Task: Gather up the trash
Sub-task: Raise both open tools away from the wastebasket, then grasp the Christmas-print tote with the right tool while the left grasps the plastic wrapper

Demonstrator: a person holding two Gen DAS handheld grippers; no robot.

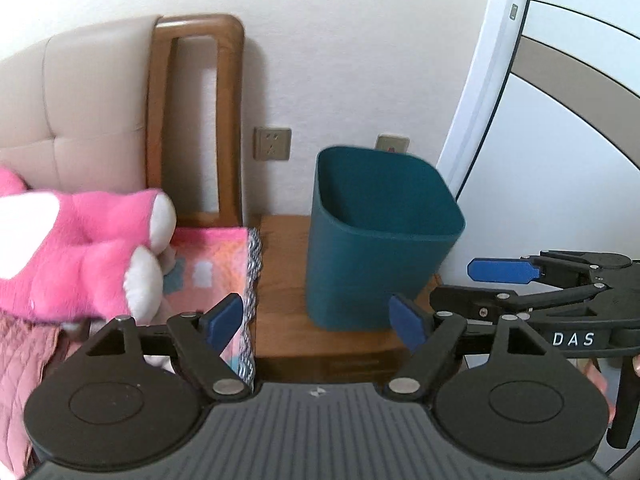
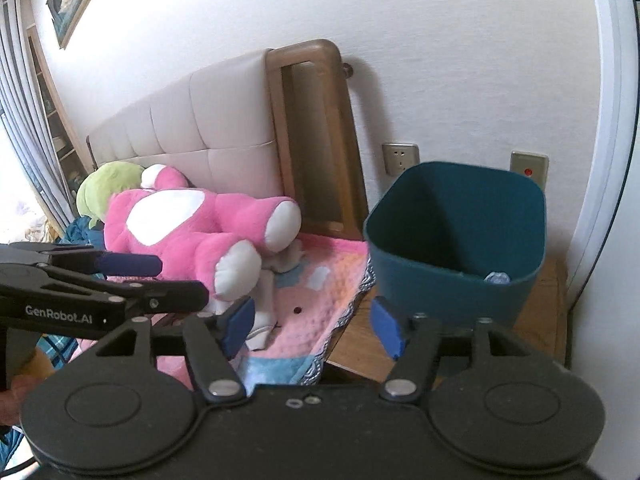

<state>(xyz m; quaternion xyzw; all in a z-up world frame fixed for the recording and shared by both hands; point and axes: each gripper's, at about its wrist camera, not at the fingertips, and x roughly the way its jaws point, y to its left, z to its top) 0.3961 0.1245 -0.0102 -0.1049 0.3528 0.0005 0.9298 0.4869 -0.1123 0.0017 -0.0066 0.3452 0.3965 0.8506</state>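
The teal bin point(image 2: 456, 240) stands on the wooden worktop point(image 2: 540, 316) at centre right of the frame, with a pale crumpled scrap point(image 2: 497, 278) inside at its lower right. Left of it lie a pink blanket point(image 2: 316, 300) and a pink plush point(image 2: 192, 224). Left gripper point(image 1: 318, 320) and right gripper point(image 2: 312, 326) both gape wide, holding nothing.

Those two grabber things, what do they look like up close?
Both are matte black plastic. The left gripper and right gripper each carry blue fingertip pads, round pivot discs and silver screws. White lettering on their sides reads "DAS" and "GenRobot.AI".
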